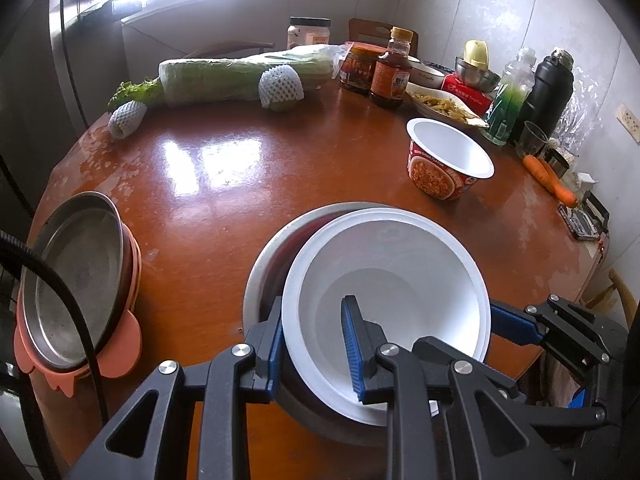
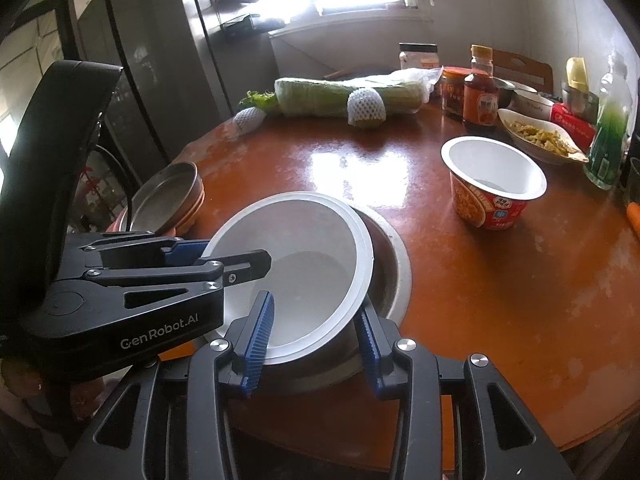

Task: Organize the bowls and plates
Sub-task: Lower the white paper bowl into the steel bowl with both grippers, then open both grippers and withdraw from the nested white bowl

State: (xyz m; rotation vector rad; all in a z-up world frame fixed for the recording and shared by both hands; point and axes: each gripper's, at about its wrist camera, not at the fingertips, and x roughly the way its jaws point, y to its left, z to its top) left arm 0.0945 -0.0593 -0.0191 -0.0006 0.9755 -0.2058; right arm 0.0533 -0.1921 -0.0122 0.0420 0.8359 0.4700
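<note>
A white bowl (image 1: 384, 280) (image 2: 296, 264) with a red outside leans tilted inside a steel bowl (image 1: 260, 272) (image 2: 396, 280) near the front of the round brown table (image 1: 224, 184). My left gripper (image 1: 316, 344) (image 2: 236, 254) is shut on its left rim, one pad outside and one inside. My right gripper (image 2: 314, 336) straddles the rim on the opposite side and is shut on it; one of its fingers (image 1: 516, 320) shows behind the bowl. A red instant-noodle bowl (image 1: 452, 160) (image 2: 492, 176) stands empty farther back. At the left edge a steel plate (image 1: 76, 276) (image 2: 164, 200) rests on pink plates.
Along the back lie a wrapped cabbage (image 1: 244, 76), foam-netted fruit (image 1: 280, 88), sauce jars and a bottle (image 1: 392, 72), a white dish of food (image 1: 440, 102), a green bottle (image 1: 508, 100), a black flask (image 1: 548, 88) and carrots (image 1: 548, 176). A black cable (image 1: 80, 320) crosses the plates.
</note>
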